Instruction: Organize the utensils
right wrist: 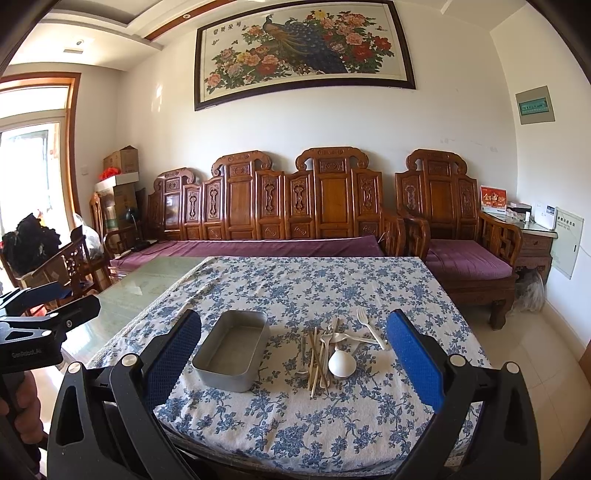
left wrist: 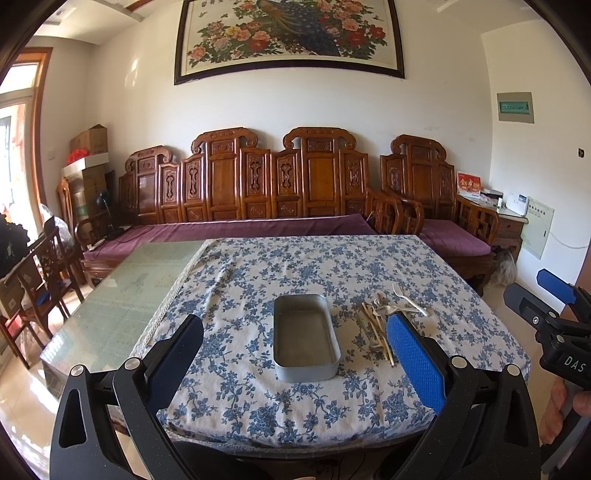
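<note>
**Both claws wide, utensils heaped beside the tin**

Nearest to me, my left gripper [left wrist: 295, 347] hangs above the near table edge with its jaws spread wide and nothing between them. My right gripper [right wrist: 295, 343] is the same: wide apart, holding nothing.

Just past the fingers, on the blue-flowered tablecloth [right wrist: 295, 424], sits the metal tin [right wrist: 232, 350], empty as far as I can see. Just beside it, to its right, lies the utensil pile [right wrist: 332, 350]: chopsticks [right wrist: 314, 362], a metal spoon [right wrist: 302, 358], a white ladle spoon [right wrist: 341, 363] and a white plastic fork [right wrist: 369, 326], overlapping one another.

Beyond the cloth I see the bare glass tabletop [left wrist: 122, 295], then the carved wooden bench [left wrist: 258, 184] and the peacock painting [left wrist: 288, 33].
</note>
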